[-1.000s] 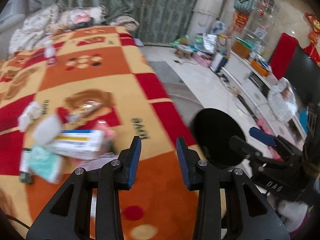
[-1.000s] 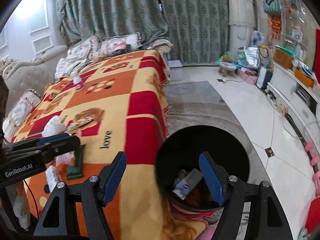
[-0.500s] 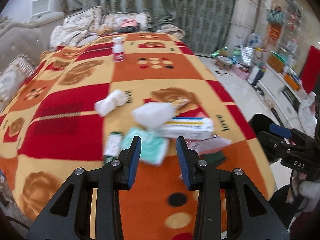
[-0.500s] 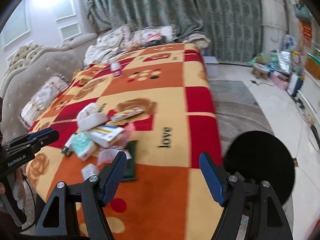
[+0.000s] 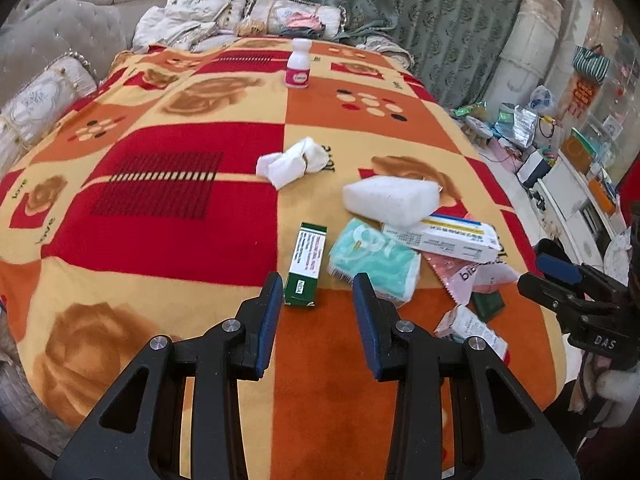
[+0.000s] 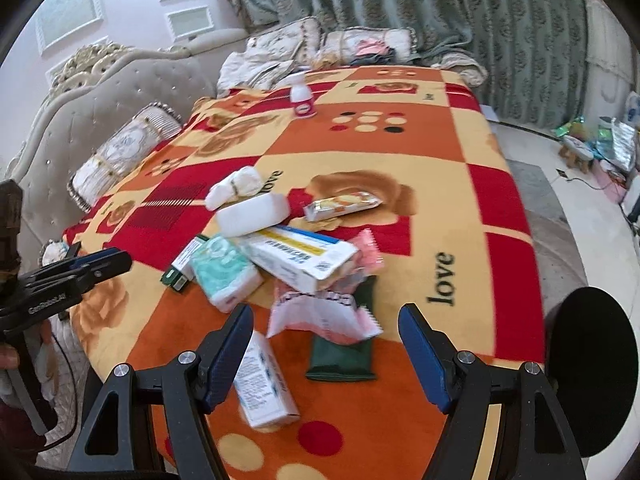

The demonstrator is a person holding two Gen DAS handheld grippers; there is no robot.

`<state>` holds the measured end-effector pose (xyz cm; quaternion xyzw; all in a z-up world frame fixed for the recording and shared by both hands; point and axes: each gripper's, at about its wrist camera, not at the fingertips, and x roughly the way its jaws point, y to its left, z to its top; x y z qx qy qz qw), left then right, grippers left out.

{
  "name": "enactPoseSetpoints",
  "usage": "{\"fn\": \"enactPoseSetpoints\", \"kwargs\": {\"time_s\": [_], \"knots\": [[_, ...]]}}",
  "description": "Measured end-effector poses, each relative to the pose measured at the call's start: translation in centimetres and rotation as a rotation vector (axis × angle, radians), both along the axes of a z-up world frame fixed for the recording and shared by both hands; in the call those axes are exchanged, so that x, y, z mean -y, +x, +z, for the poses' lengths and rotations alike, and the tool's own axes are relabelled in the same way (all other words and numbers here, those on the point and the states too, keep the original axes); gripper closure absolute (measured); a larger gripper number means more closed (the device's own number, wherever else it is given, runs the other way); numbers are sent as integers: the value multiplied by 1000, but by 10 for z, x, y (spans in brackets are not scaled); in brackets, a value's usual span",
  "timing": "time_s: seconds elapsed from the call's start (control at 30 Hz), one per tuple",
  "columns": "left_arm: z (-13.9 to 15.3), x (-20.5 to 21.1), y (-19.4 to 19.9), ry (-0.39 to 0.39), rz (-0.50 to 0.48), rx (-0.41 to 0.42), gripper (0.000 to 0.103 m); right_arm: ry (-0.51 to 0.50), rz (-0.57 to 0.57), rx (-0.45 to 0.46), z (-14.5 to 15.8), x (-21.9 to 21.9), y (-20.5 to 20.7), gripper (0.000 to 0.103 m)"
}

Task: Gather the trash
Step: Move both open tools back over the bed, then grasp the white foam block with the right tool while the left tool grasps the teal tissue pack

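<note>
Left wrist view: left hand-held gripper has its jaws partly apart with nothing between them, poised just above the near end of a green-and-white carton lying on the bed blanket. Just right of it is a teal tissue pack, then a long white-and-yellow box overlapped at its far end by a white foam block, with a pink wrapper in front. Farther out: crumpled white tissue; a small white bottle upright, well apart near the pillows. Right wrist view: right hand-held gripper has its jaws wide apart and empty, over a pink-and-white torn wrapper and a dark green sachet; a small white box lies just beside the left finger. A snack bar wrapper lies beyond the pile. Black bin stands on the floor beside the bed's right edge. Judgement: approach-to-pick step, most trash uncollected. Next move probably needs each hand lowered to straddle one item, the carton on the left and the torn wrapper on the right, without dragging neighbours, then closing.
</note>
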<state>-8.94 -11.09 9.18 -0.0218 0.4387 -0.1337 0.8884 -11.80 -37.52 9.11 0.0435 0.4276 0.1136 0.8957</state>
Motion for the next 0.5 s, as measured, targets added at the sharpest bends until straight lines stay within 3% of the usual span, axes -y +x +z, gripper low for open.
{"fn": "enactPoseSetpoints", "kwargs": {"time_s": [0.33, 0.5], "knots": [[-8, 3, 5, -41, -13, -33, 69, 10, 53, -15, 1, -25, 25, 30], [-10, -1, 5, -40, -10, -43, 69, -10, 97, -29, 9, -48, 59, 21]]}}
